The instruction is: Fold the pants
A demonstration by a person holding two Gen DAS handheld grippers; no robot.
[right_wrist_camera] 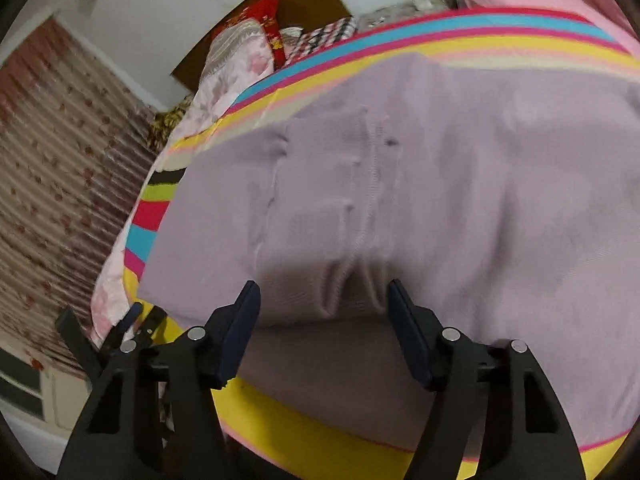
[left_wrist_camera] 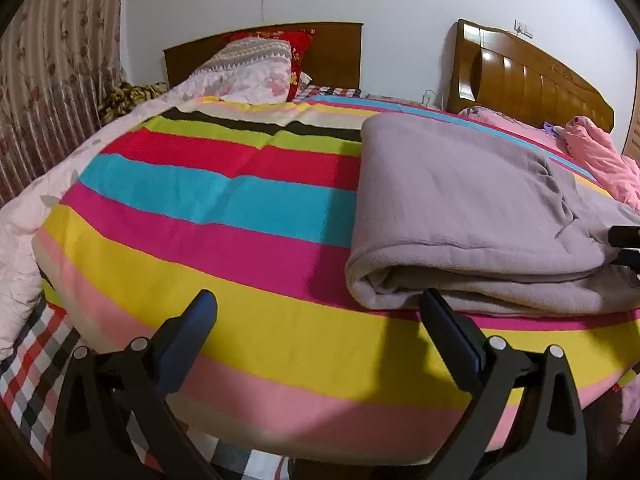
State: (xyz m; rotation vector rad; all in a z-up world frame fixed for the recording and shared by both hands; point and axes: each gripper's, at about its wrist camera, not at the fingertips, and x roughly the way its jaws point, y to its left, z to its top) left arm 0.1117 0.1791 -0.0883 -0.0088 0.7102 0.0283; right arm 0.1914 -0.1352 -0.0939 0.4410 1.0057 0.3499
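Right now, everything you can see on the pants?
The pants are lavender-grey, a soft fleece-like knit with a paler inner face showing at the rolled fold edge. They lie folded in stacked layers on the striped bedspread, flat, with seams and gathered ridges visible from the right wrist view. Both the left gripper and the right gripper are open beside the near edge; contact cannot be told.

Black fingers (left_wrist_camera: 452, 332), navy pads, silver screws.
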